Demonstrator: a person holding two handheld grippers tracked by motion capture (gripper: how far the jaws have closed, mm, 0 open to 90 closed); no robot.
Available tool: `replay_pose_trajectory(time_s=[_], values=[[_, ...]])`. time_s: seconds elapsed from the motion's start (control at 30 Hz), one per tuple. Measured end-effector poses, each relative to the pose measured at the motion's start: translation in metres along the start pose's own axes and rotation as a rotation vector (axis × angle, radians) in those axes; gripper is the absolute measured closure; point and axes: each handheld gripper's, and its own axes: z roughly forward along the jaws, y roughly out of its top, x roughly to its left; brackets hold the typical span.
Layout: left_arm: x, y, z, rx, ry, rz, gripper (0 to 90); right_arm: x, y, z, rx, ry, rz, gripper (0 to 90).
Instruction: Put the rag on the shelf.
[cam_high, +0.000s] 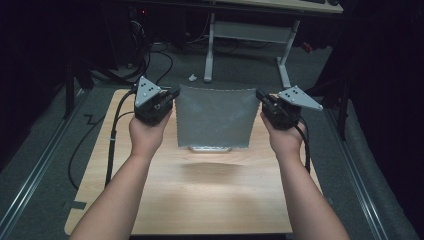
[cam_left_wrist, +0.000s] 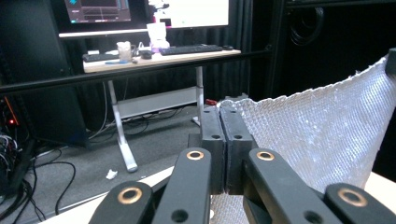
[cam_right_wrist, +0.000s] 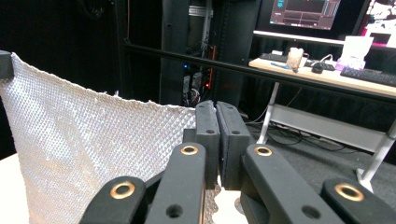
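I hold a grey textured sheet (cam_high: 214, 118) stretched between my two claws, above the far half of the wooden surface (cam_high: 200, 195). My left claw (cam_left_wrist: 226, 140) is pressed together on the sheet's upper corner at about ten o'clock from the surface's middle; my right claw (cam_right_wrist: 217, 140) is pressed together on the opposite upper corner at about two o'clock. The sheet hangs down from the two corners, and its lower edge looks to rest on or just above the surface at twelve o'clock.

I judge it light and limp: the top edge sags between my claws and the sides curve inward. The dimpled weave should give the pads grip, and the edges look pinked. The corners are the sensible places to pinch, since anywhere else it would fold.
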Motion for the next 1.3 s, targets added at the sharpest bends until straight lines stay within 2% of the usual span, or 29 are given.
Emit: replay_pose_trajectory(time_s=[0.2, 0.33, 0.43, 0.5, 0.63, 0.73, 1.03, 1.23, 1.3], values=[[0.012, -0.006, 0.023, 0.030, 0.038, -0.003, 89.2, -0.010, 0.002, 0.028, 0.011, -0.001, 0.007, 89.3], [0.022, -0.012, 0.039, 0.085, 0.054, 0.002, 89.1, -0.014, -0.002, 0.046, 0.031, -0.007, -0.017, 89.3], [0.026, -0.018, 0.050, 0.132, 0.058, -0.001, 89.0, -0.017, -0.008, 0.057, 0.051, -0.007, -0.003, 89.3], [0.028, -0.024, 0.057, 0.163, 0.052, -0.008, 89.1, -0.019, -0.014, 0.065, 0.080, -0.020, -0.007, 89.3], [0.029, -0.038, 0.067, 0.222, 0.044, -0.024, 89.1, -0.026, -0.025, 0.077, 0.129, -0.015, 0.010, 89.3], [0.030, -0.050, 0.070, 0.267, 0.030, -0.035, 89.1, -0.026, -0.035, 0.083, 0.155, -0.006, 0.011, 89.3], [0.029, -0.084, 0.065, 0.328, -0.025, -0.067, 89.1, -0.023, -0.062, 0.087, 0.207, 0.023, 0.000, 89.3], [0.028, -0.103, 0.059, 0.347, -0.060, -0.086, 89.1, -0.021, -0.082, 0.086, 0.241, 0.053, 0.026, 89.2], [0.026, -0.106, 0.059, 0.344, -0.068, -0.088, 89.1, -0.019, -0.088, 0.085, 0.250, 0.053, 0.019, 89.3]])
